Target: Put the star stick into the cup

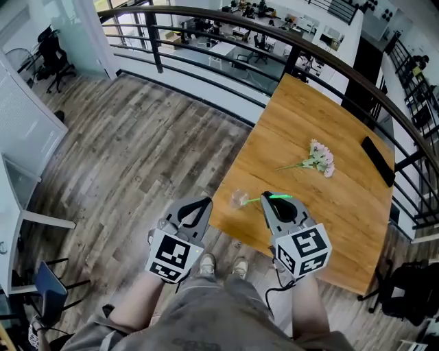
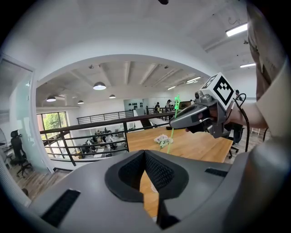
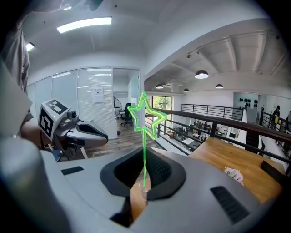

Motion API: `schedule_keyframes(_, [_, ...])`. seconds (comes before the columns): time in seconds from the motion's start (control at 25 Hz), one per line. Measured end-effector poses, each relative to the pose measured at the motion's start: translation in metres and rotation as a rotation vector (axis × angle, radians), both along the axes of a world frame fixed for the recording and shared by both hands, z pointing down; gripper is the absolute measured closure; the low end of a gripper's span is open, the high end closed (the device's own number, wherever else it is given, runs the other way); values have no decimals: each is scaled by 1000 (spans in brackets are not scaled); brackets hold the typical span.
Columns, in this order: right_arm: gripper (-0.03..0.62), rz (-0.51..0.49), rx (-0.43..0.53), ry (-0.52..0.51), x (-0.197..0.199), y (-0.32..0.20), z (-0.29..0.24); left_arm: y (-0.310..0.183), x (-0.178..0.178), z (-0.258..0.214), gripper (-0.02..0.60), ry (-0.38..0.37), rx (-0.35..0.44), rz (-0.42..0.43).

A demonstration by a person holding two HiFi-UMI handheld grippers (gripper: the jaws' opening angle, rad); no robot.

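Note:
My right gripper (image 1: pixel 265 198) is shut on the green star stick (image 3: pixel 144 154). The stick stands upright between its jaws, with the star (image 3: pixel 145 119) above them. Its lower end points at a clear cup (image 1: pixel 239 199) standing near the left edge of the wooden table (image 1: pixel 343 199). In the right gripper view the cup (image 3: pixel 142 191) shows just beneath the jaws. Whether the stick's tip is inside the cup I cannot tell. My left gripper (image 1: pixel 202 203) hangs beside the table over the floor, shut and holding nothing. The left gripper view shows the right gripper (image 2: pixel 200 116) and the stick (image 2: pixel 170 136).
A small bunch of pink flowers (image 1: pixel 319 159) lies mid-table, and a black flat object (image 1: pixel 377 161) sits by the far right edge. A dark railing (image 1: pixel 226 20) curves behind the table. Wooden floor (image 1: pixel 137 158) spreads to the left, with a chair (image 1: pixel 48 288) at the lower left.

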State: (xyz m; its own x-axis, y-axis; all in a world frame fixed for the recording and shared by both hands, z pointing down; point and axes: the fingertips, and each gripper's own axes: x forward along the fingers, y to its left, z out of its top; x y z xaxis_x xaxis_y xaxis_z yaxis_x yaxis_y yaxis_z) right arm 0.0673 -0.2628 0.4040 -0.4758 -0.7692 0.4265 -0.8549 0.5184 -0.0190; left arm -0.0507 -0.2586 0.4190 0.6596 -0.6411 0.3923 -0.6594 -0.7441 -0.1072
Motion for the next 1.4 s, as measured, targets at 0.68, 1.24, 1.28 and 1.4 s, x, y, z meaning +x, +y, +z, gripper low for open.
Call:
schedule_keyframes(0.68, [554,-80,-219,38,-4,-48,116,-31,23,92,566,-64,-173,-22])
schedule_keyframes(1.24, [553,-117,-274,110,-16,-50,159,-25,14,138,566,-98,-280,-49])
schedule_keyframes(1.28, [536,-117,-271,112,-16,-50,159,-25,14,139,566,-99,-280,-49])
schedule_keyframes(1.4, [399,-117,-274,112,-16,-49,158,-24,13,139,566,-99,-281,-52])
